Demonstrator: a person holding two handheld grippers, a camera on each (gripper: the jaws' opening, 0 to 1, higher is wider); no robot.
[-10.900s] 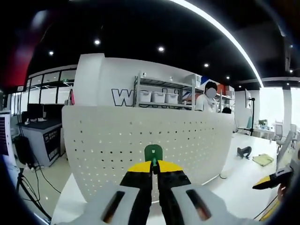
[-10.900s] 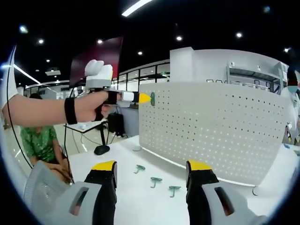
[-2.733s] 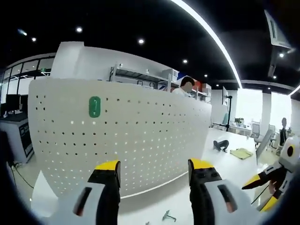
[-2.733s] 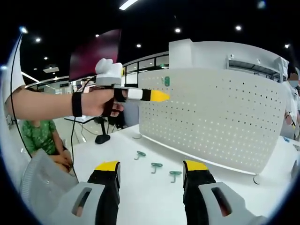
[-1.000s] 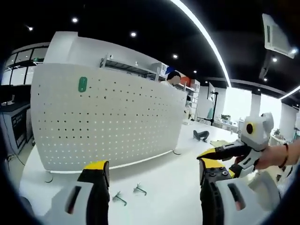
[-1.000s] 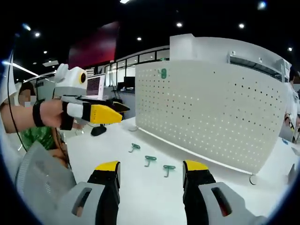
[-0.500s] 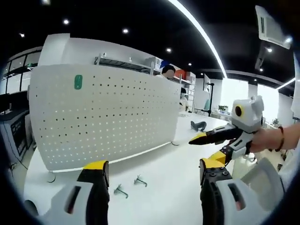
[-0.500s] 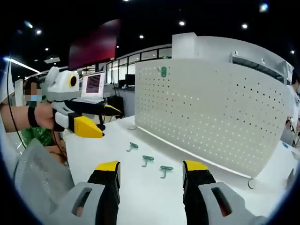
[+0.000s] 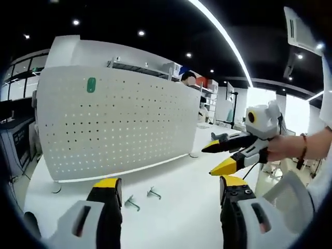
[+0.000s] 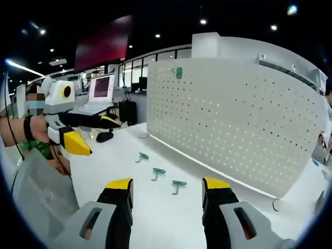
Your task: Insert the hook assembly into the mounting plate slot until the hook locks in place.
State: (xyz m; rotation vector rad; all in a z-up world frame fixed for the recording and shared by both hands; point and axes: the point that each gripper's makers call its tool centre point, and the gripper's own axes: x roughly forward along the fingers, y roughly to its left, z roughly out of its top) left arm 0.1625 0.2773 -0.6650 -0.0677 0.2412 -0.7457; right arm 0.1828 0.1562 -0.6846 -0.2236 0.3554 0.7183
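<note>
A white pegboard mounting plate [image 9: 124, 124] [image 10: 233, 124] stands upright on the white table [image 10: 155, 218]. One green hook [image 9: 91, 84] [image 10: 178, 73] sits in a slot near the plate's top corner, and nothing holds it. Three loose green hooks [image 10: 158, 171] lie on the table before the plate; two of them [image 9: 132, 202] lie close ahead in the left gripper view. My left gripper [image 9: 168, 182] [image 10: 104, 138] is open and empty, well back from the plate. My right gripper [image 10: 167, 183] [image 9: 208, 161] is open and empty too, above the table.
The plate rests on small feet [image 10: 276, 205] near the table's edge. A seated person in green [image 10: 39, 148] and a laptop screen [image 10: 102, 88] are off the table's far side. A black object [image 9: 220, 136] lies further along the table. Shelves stand behind the plate.
The left gripper, earlier shut on the green hook at the plate, has let it go; the hook stays in its slot. Both grippers have drawn back and lower, open.
</note>
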